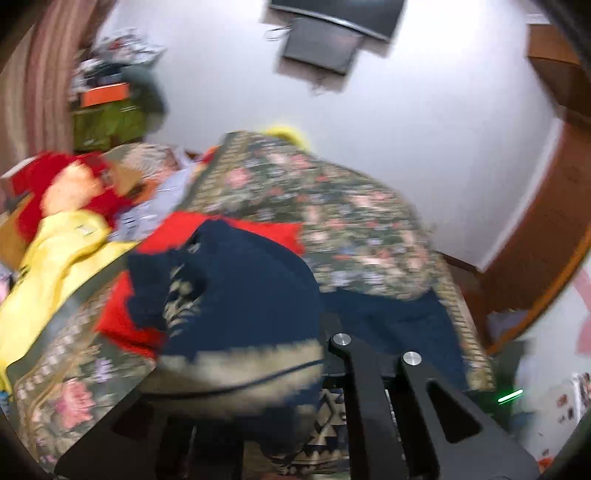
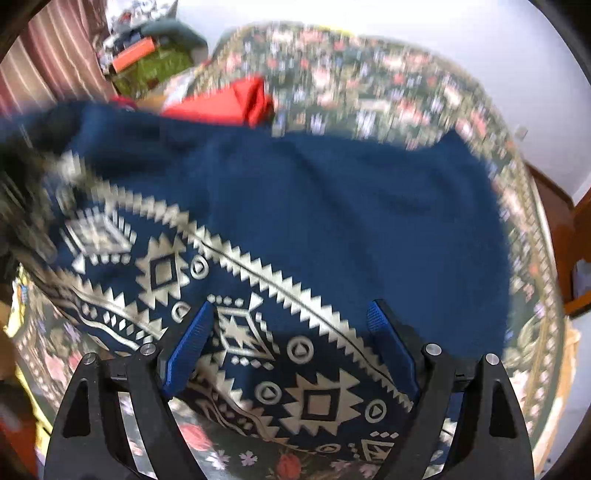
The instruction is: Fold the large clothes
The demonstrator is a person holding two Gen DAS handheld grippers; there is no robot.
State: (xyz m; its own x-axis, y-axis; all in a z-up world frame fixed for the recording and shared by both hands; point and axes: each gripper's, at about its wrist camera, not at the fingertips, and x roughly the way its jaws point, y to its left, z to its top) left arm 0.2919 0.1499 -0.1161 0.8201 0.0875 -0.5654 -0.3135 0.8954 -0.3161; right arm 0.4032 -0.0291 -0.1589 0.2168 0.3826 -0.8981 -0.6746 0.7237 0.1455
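White walls close in a cluttered room where a bed point(image 2: 406, 85) under a floral cover carries the laundry. No bin or basket can be made out through the blur. Only the left wrist view shows a dark screen point(image 1: 332, 29) on the wall, a yellow garment point(image 1: 62, 258) and red cloth point(image 1: 229, 236); navy fabric bunches over the left tongs point(image 1: 325, 373), which are closed, apparently on it. Only the right wrist view shows the navy garment point(image 2: 332, 221) spread flat on the bed, its edge printed with a silver geometric band. The right tongs point(image 2: 291, 347) stand wide open over that band, blue pads point(image 2: 188, 343) apart.
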